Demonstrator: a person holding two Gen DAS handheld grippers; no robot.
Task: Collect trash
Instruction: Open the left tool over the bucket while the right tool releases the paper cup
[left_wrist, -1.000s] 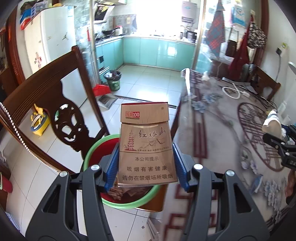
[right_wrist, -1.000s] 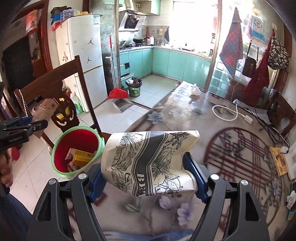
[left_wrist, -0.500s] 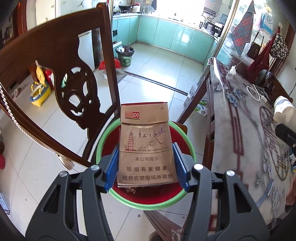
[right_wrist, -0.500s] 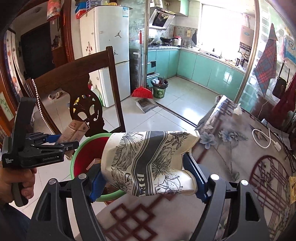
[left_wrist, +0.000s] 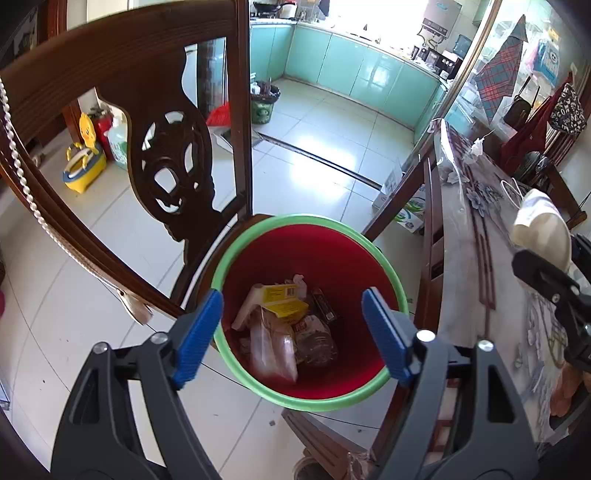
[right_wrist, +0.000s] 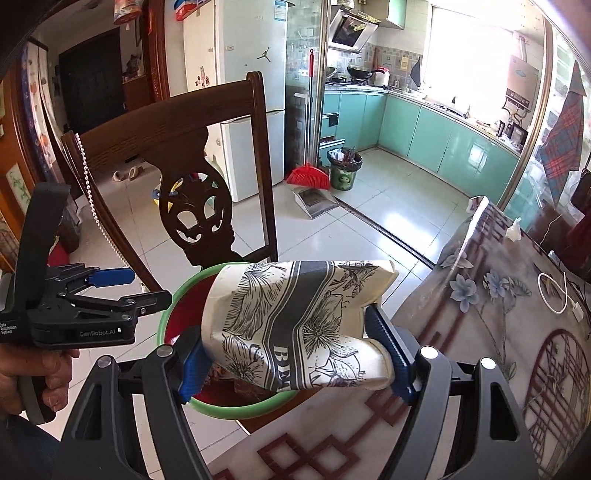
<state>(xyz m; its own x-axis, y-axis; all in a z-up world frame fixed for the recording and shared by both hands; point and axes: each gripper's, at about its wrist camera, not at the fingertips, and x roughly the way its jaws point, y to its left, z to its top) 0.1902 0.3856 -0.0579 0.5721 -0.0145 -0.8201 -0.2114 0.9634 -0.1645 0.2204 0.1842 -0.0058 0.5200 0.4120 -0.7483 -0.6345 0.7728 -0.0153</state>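
Observation:
A red trash bin with a green rim stands on a chair seat beside the table, holding several pieces of trash, among them a yellow box and clear wrappers. My left gripper is open and empty right above the bin. It also shows in the right wrist view. My right gripper is shut on a crumpled paper cup with a black floral print, held at the table edge just above the bin's rim. The cup also shows in the left wrist view.
A dark carved wooden chair back rises just behind the bin. The table with a floral cover lies to the right, with a white cable on it. A broom and a small green bin stand on the tiled floor.
My left gripper opened and the brown cigarette pack is no longer between its fingers. My right gripper moved the cup closer to the bin.

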